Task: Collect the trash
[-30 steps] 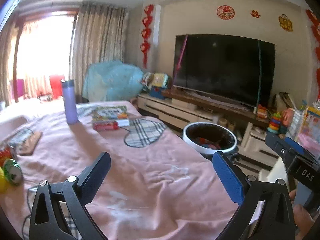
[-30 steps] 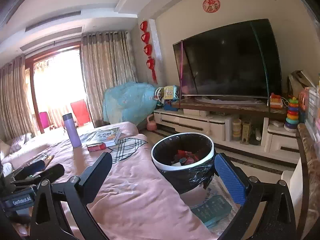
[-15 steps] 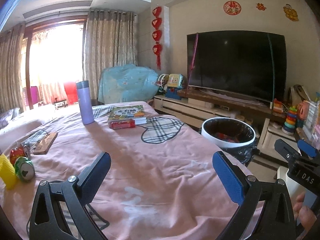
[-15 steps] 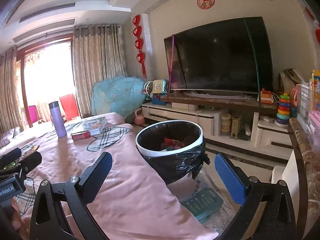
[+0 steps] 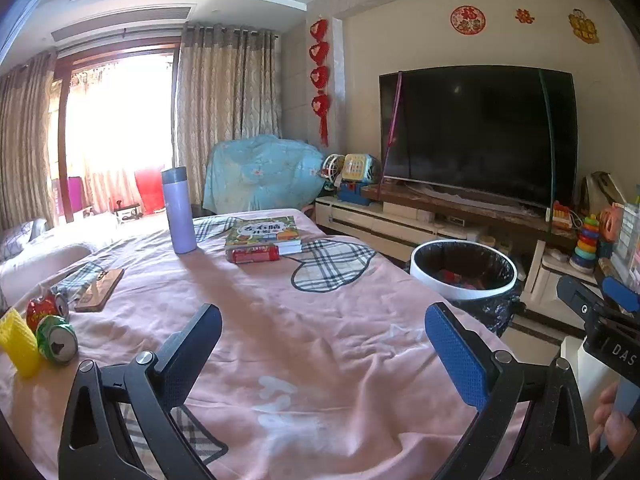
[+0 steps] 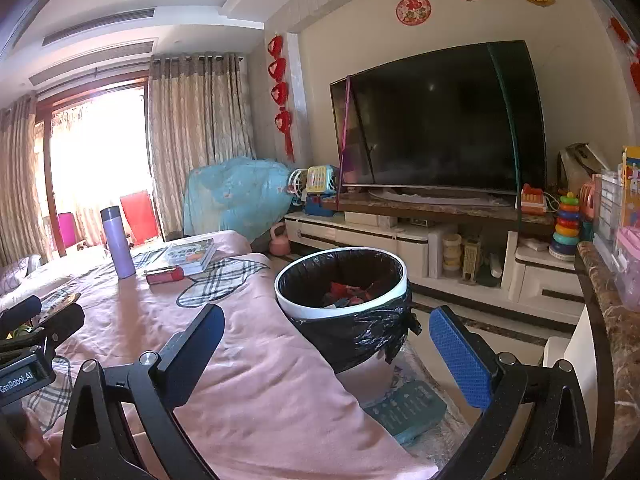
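A white bin with a black liner (image 6: pixel 342 284) stands beside the pink-covered table (image 5: pixel 304 344); it holds some red trash and also shows in the left wrist view (image 5: pixel 464 272). On the table's left lie a crushed green can (image 5: pixel 58 344), a crushed red can (image 5: pixel 42 308) and a yellow ribbed piece (image 5: pixel 18 342). A red can (image 5: pixel 252 254) lies on its side by a book. My left gripper (image 5: pixel 320 344) is open and empty above the table. My right gripper (image 6: pixel 324 344) is open and empty, in front of the bin.
A purple flask (image 5: pixel 178 210) and a children's book (image 5: pixel 264 232) stand at the table's far end. A wooden board (image 5: pixel 100 290) lies at the left. A TV cabinet (image 6: pixel 440 240) with toys lines the wall. A teal remote (image 6: pixel 406 408) lies on the floor by the bin.
Both grippers have tilted up and drawn back a little, so more of the table and room shows. The cans at the left have come further into the left view. Both jaws stay open.
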The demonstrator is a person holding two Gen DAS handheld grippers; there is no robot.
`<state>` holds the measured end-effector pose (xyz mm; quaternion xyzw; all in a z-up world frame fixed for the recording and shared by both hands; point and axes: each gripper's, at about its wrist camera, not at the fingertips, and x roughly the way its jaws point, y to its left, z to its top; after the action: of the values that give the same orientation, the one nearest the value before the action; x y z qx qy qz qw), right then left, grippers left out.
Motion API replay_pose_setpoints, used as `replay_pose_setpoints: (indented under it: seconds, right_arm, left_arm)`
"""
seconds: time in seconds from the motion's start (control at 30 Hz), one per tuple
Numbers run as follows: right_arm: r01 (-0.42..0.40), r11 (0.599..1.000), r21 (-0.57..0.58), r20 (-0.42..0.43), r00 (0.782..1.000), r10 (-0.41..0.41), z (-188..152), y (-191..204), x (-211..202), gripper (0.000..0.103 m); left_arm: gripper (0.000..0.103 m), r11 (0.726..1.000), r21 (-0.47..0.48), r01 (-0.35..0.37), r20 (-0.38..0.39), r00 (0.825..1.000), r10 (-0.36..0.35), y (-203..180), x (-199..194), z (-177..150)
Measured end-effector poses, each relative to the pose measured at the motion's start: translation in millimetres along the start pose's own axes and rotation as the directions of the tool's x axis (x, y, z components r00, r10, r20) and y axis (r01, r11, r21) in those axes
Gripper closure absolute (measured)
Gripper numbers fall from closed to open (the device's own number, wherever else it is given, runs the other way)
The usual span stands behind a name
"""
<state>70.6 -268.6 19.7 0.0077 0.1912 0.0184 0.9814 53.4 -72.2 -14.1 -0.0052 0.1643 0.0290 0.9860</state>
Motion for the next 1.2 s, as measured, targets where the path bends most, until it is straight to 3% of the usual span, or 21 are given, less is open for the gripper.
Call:
replay_pose_setpoints:
  seconds: [0.57, 1.2]
  right_arm:
    - [-0.004, 1.0, 0.0, 0.0, 1.0, 0.004, -0.7, 2.0, -1.8, 0.0]
    - [-0.012, 1.0, 0.001, 0.001, 1.0, 0.012, 0.1, 2.6, -0.8, 0.0]
  left_arm:
    - [0.001, 1.0, 0.008, -0.004, 0.035, 0.999, 0.004, 5.0, -0.8, -5.6]
    - [0.001, 1.0, 0.007, 0.005, 0.023, 1.0, -0.005, 8.0, 2.4, -6.8]
